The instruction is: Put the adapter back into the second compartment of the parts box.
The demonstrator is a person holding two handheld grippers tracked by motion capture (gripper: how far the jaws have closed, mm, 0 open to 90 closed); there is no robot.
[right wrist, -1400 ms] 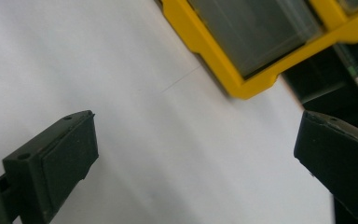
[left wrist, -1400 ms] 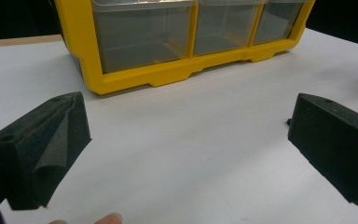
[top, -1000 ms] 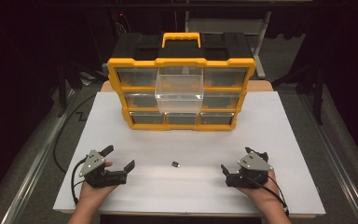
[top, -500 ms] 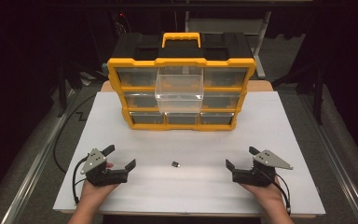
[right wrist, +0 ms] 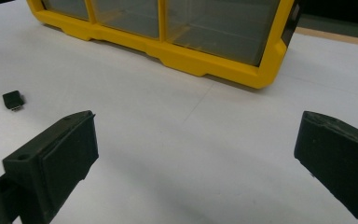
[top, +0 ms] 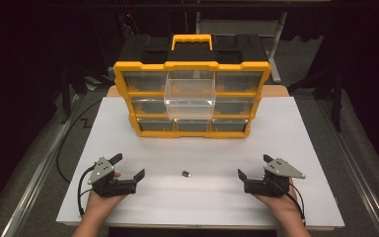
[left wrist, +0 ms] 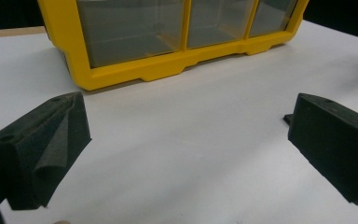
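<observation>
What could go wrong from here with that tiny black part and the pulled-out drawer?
1. The small black part lies flat on the white table; the wide padded fingers of the right tool may push it rather than pinch it.
2. The clear drawer juts out of the yellow organizer; an approaching tool might knock it.
3. The left tool is equally close, so both might converge and collide.

Wide-apart tongs [right wrist: 196, 158] over white table [right wrist: 168, 140], small black part [right wrist: 13, 100] left, yellow organizer [right wrist: 223, 65] beyond
</observation>
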